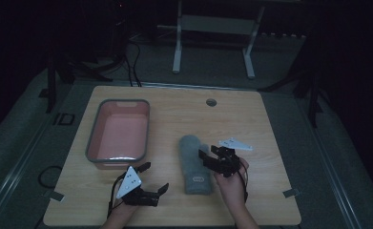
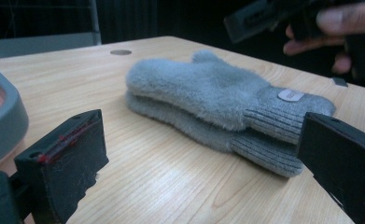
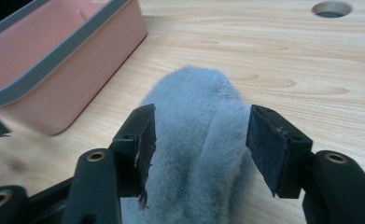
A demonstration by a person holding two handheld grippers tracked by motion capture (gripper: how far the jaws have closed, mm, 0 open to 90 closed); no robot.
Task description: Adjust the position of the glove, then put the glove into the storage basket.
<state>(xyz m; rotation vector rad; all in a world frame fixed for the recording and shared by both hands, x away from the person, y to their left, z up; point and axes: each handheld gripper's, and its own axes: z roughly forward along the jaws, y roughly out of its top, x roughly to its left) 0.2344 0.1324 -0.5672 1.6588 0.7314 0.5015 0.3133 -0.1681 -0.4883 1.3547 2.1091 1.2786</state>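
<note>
On the wooden table [image 1: 174, 119], a pink tub with a grey rim [image 1: 119, 134] sat toward nine o'clock of the centre. At about seven o'clock, near the front edge, the left gripper [image 1: 156, 177] lay low with its jaws spread wide and nothing between them; its own camera looked between those jaws across bare wood at the mittens. The pair of grey fleece mittens [image 1: 194, 164] lay stacked one on the other just right of the table's middle, toward five o'clock, their ribbed cuffs toward the person and the fingertips pointing to twelve o'clock, the upper cuff bearing a small pale label [image 2: 291, 95]. At three o'clock of the mittens, the right gripper [image 1: 210, 156] hovered over their right edge, held in the person's right hand [image 1: 232, 183]. In the right gripper view its jaws stood partly open on either side of the fluffy pile, the pads clear of the fleece and gripping nothing. A round cable hole [image 1: 211, 102] sat at twelve o'clock near the far edge.
</note>
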